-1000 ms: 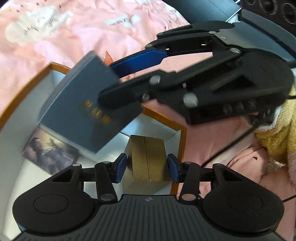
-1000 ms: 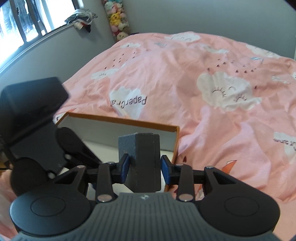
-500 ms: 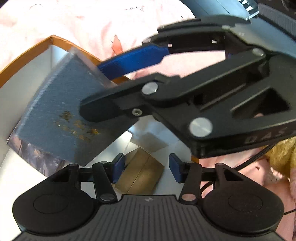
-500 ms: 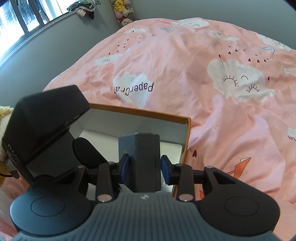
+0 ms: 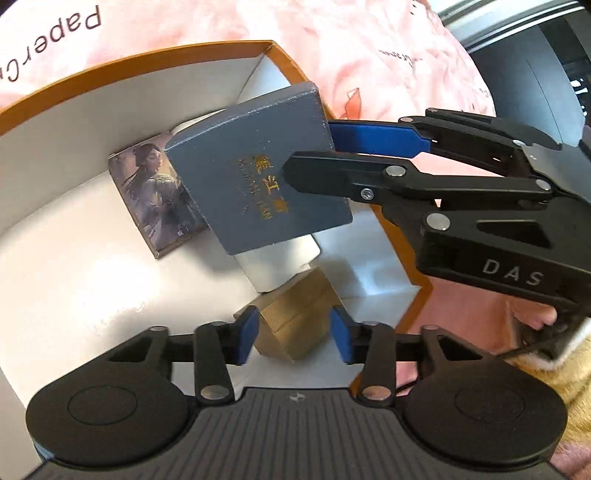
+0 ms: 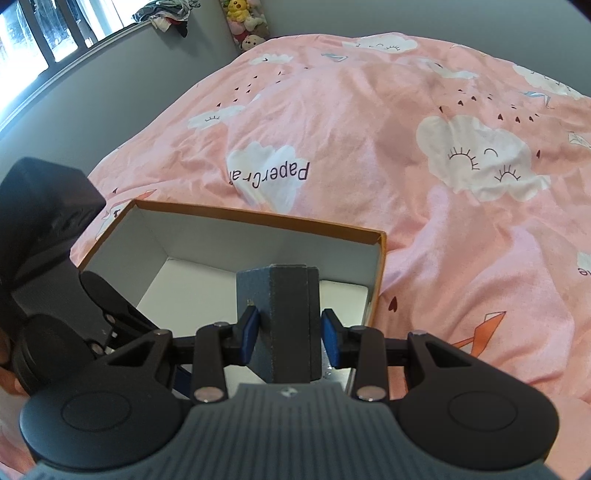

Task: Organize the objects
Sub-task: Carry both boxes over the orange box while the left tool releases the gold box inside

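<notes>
An orange-rimmed cardboard box (image 5: 129, 62) with a white inside lies on the pink bed; it also shows in the right wrist view (image 6: 258, 218). My right gripper (image 6: 290, 332) is shut on a blue-grey box (image 6: 291, 317) with gold lettering and holds it tilted above the cardboard box's inside (image 5: 258, 173). My left gripper (image 5: 294, 334) is open, its blue pads a little apart from a small gold box (image 5: 295, 317) that rests tilted on the cardboard box's floor. A picture card box (image 5: 155, 195) lies flat inside, partly hidden by the blue-grey box.
A white card piece (image 5: 280, 262) lies under the blue-grey box. The pink cloud-print duvet (image 6: 406, 147) surrounds the cardboard box. A yellow plush toy (image 5: 554, 365) lies at the right. Grey wall, window and plush toys (image 6: 243, 22) are far behind.
My right gripper has carried the blue-grey box further over the cardboard box. My left gripper has let go of the gold box, which now rests tilted on the floor.
</notes>
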